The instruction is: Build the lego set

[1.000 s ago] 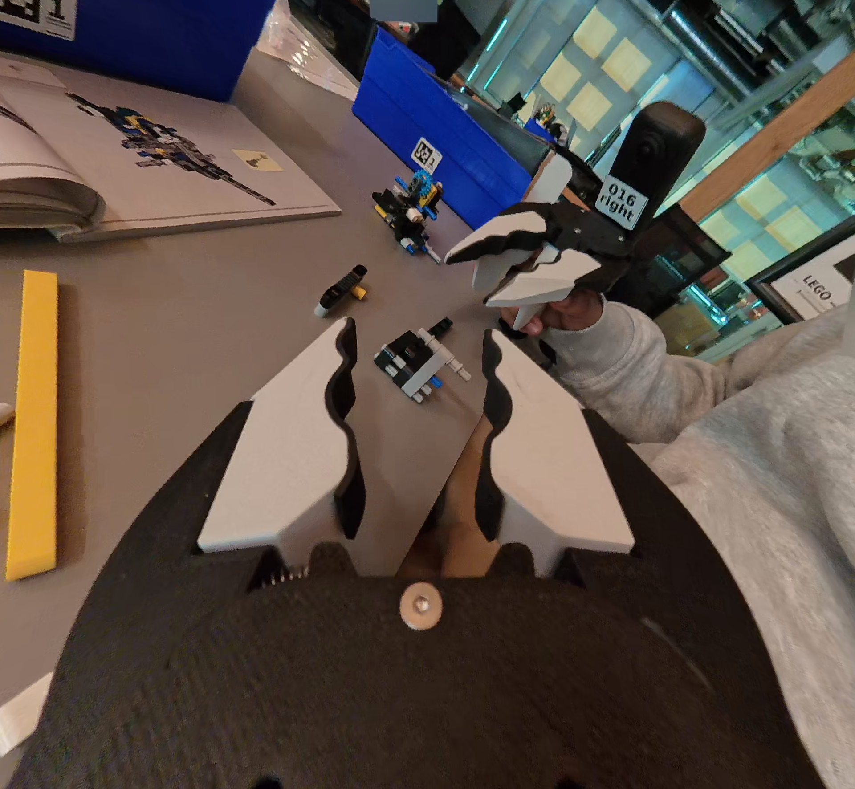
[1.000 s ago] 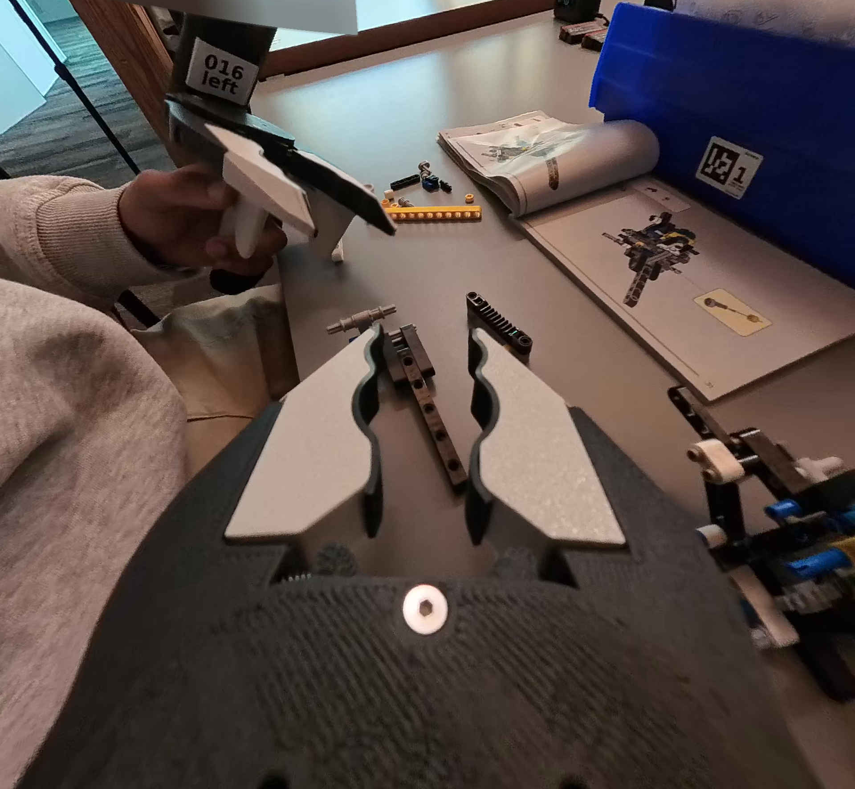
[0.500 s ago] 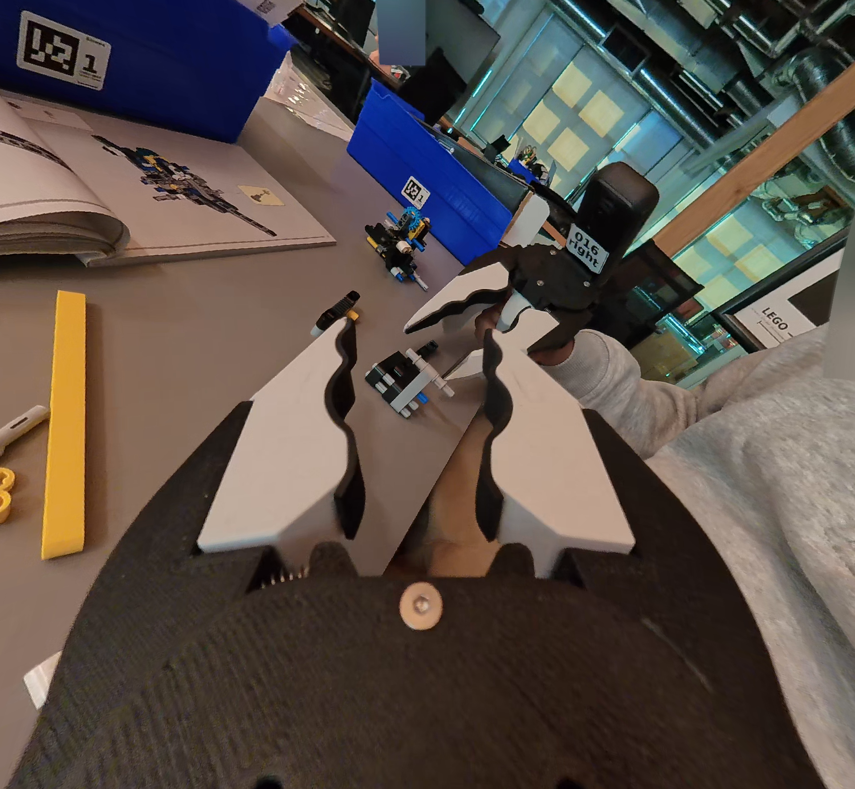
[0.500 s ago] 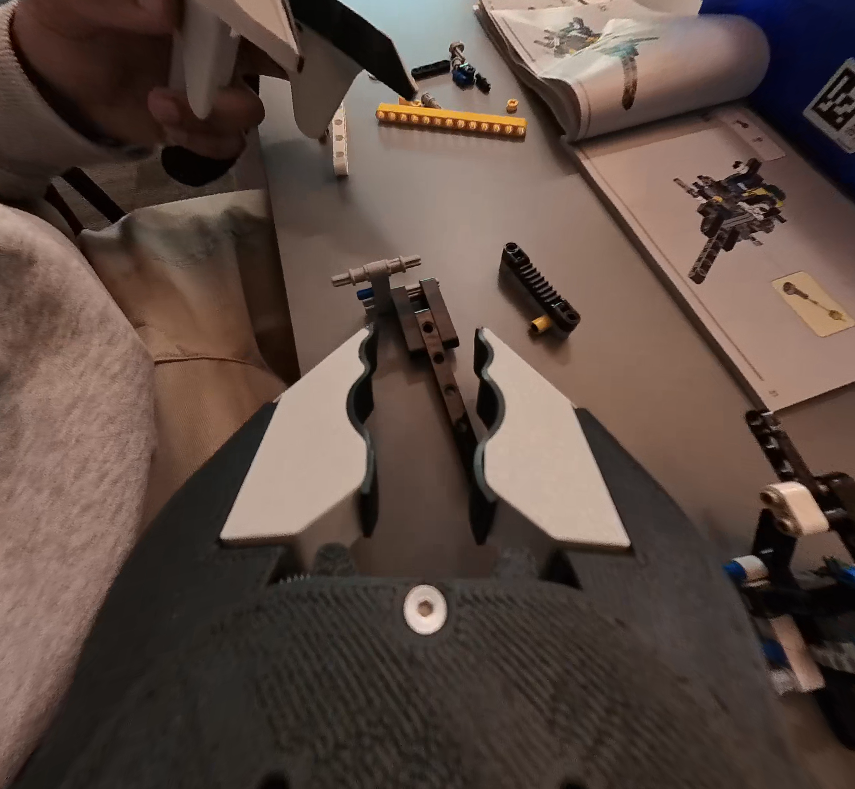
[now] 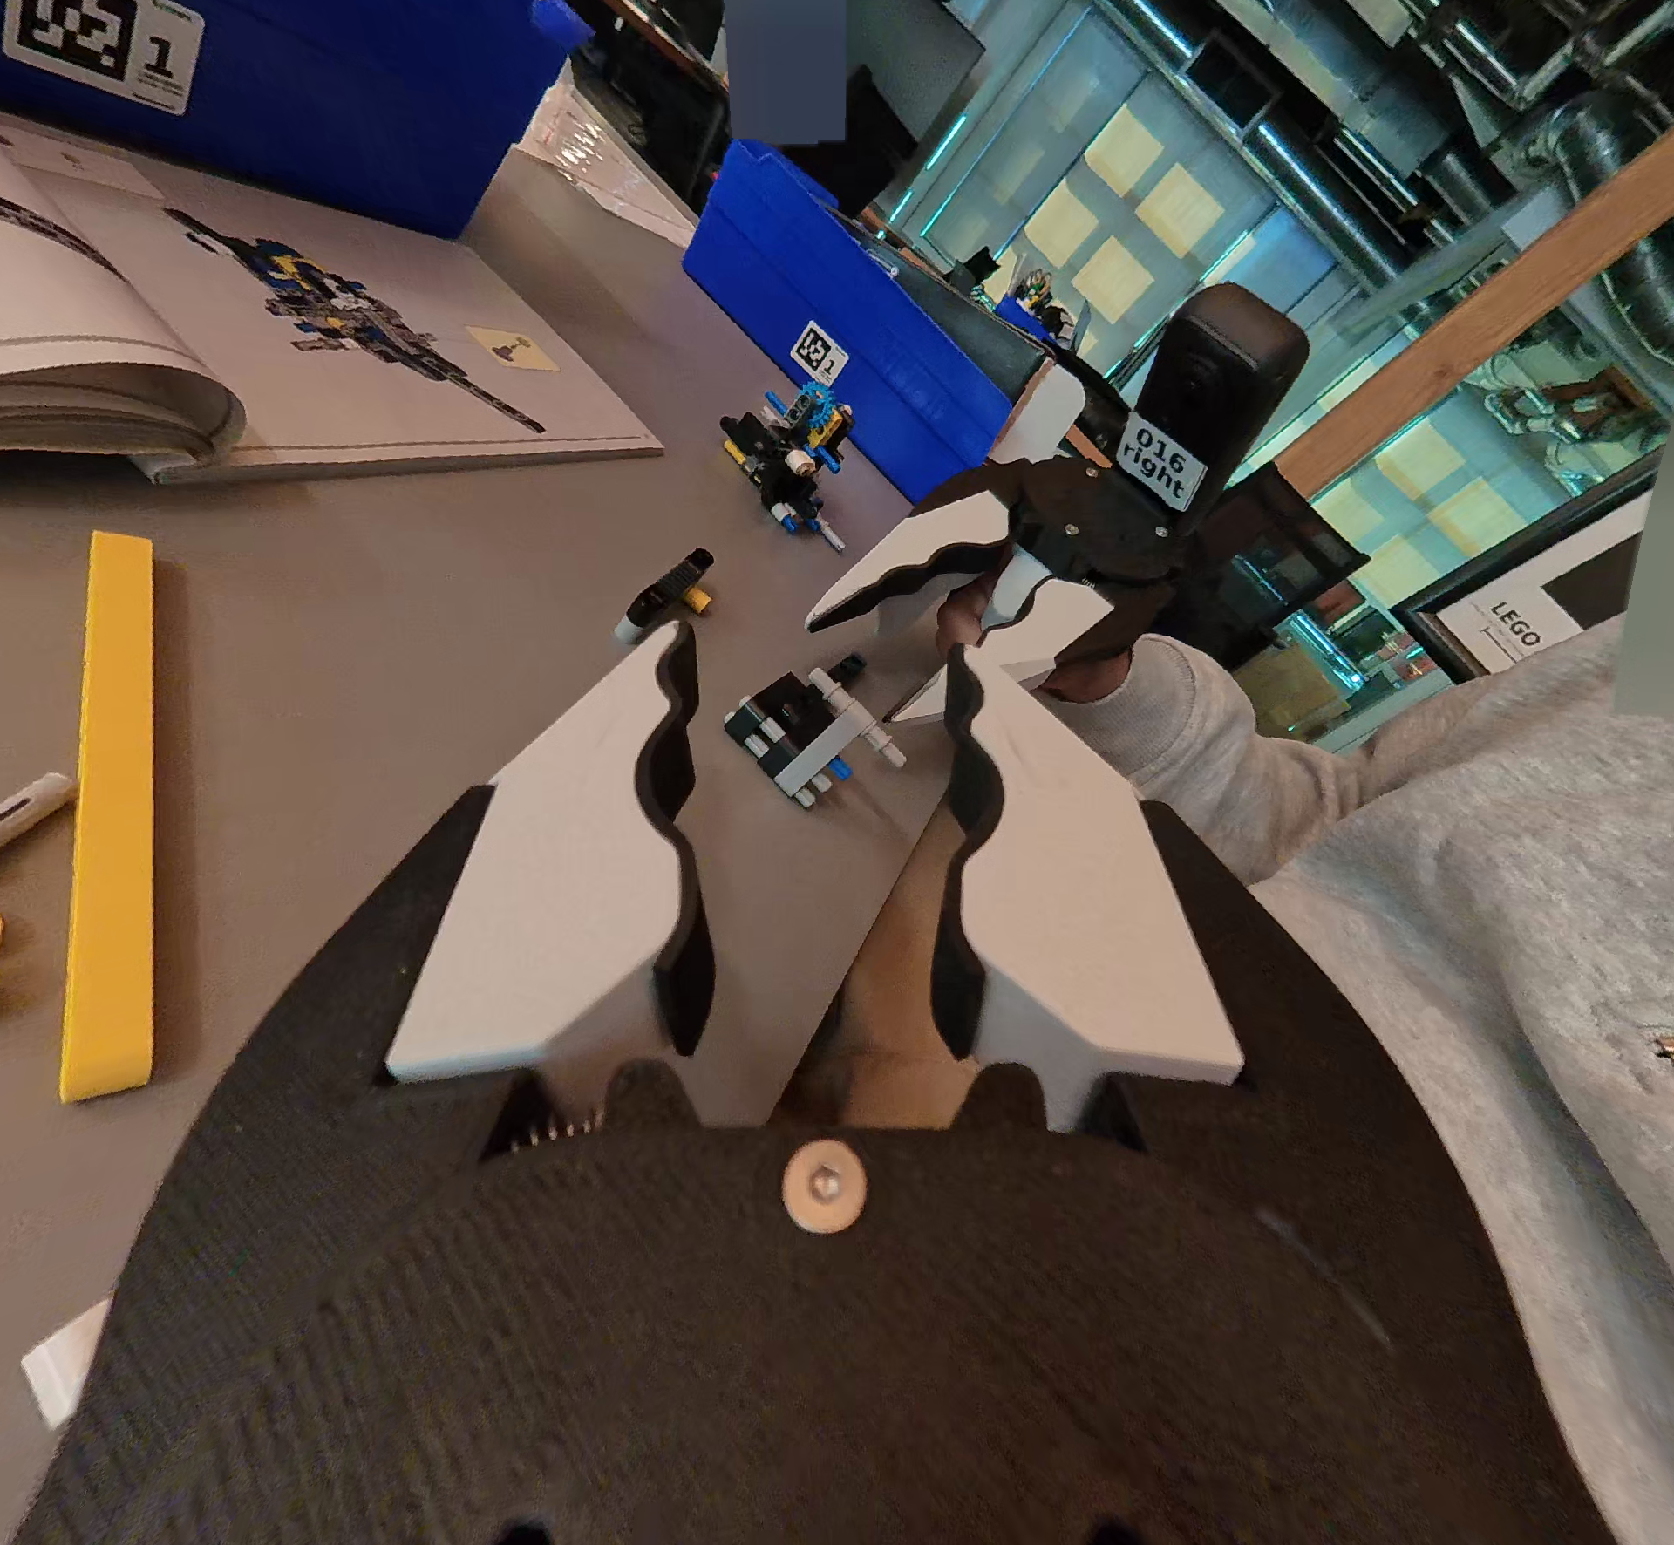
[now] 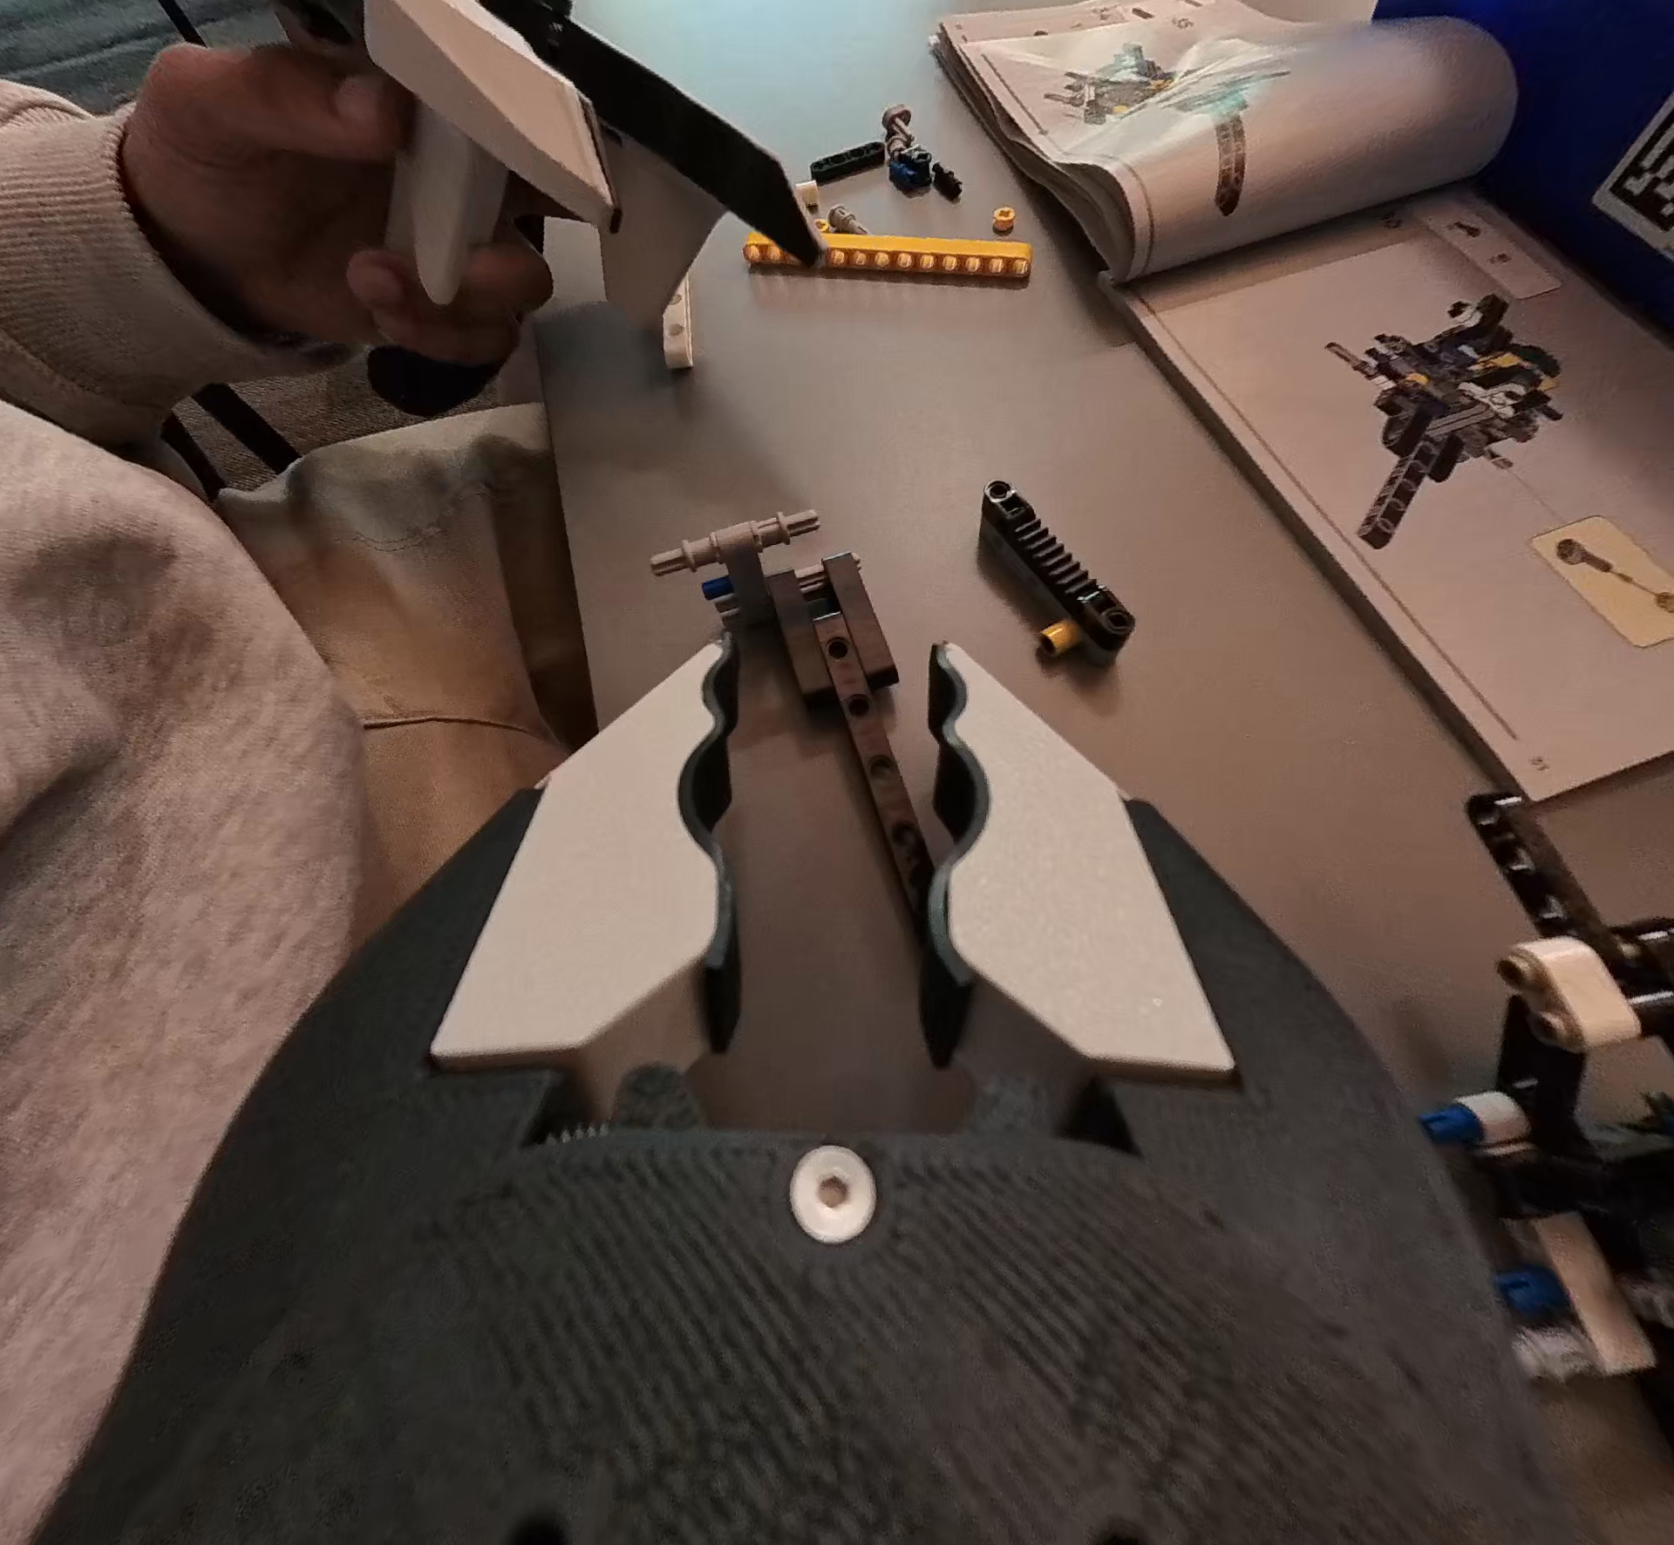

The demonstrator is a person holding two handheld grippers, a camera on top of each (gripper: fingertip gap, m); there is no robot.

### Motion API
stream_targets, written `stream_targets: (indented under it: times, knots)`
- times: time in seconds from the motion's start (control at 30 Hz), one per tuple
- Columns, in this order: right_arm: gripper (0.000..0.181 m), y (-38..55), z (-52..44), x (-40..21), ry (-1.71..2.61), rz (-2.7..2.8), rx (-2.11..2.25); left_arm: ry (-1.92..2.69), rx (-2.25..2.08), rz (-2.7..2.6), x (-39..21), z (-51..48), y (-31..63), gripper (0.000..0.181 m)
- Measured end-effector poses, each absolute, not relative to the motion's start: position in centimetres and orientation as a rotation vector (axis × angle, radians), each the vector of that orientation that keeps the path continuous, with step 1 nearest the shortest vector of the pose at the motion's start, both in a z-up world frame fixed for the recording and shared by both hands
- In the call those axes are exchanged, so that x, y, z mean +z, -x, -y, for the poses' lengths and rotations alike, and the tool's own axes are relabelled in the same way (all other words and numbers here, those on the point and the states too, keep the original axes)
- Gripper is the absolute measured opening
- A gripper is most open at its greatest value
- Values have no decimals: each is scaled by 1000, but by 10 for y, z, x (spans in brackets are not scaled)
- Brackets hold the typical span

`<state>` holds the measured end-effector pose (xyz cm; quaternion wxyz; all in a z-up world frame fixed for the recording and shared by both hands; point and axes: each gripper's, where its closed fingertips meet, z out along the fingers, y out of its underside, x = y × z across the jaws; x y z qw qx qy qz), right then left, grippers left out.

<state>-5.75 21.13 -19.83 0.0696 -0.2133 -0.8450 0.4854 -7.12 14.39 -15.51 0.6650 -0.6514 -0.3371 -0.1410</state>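
A small grey and black lego sub-assembly with a long black beam lies on the grey table near its front edge. My left gripper is open and empty, hovering just short of it. My right gripper is open and empty, its fingers either side of the black beam without touching it. It shows across the sub-assembly in the left wrist view. A black gear rack with a yellow pin lies to the right. A larger black, blue and white model stands farther off.
An open instruction booklet lies along the far side before blue bins. A long yellow beam, a white beam and several small loose parts lie at the left. A person's grey sleeves flank the table edge. My right fingertips sit around 9 centimeters from my left ones.
My right gripper has dropped lower and moved over the sub-assembly, so the black beam now lies between its fingers. My left gripper has tilted and shifted a little; both stay open.
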Motion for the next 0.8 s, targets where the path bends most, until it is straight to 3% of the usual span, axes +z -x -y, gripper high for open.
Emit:
stream_targets:
  times: [0.37,0.8]
  knots:
    - [42,56,-210,-199,629,2560,1462,1468,-321,770,-157,-143,74,51]
    - [46,56,-191,-213,233,2793,1236,1428,-322,769,-149,-137,76,51]
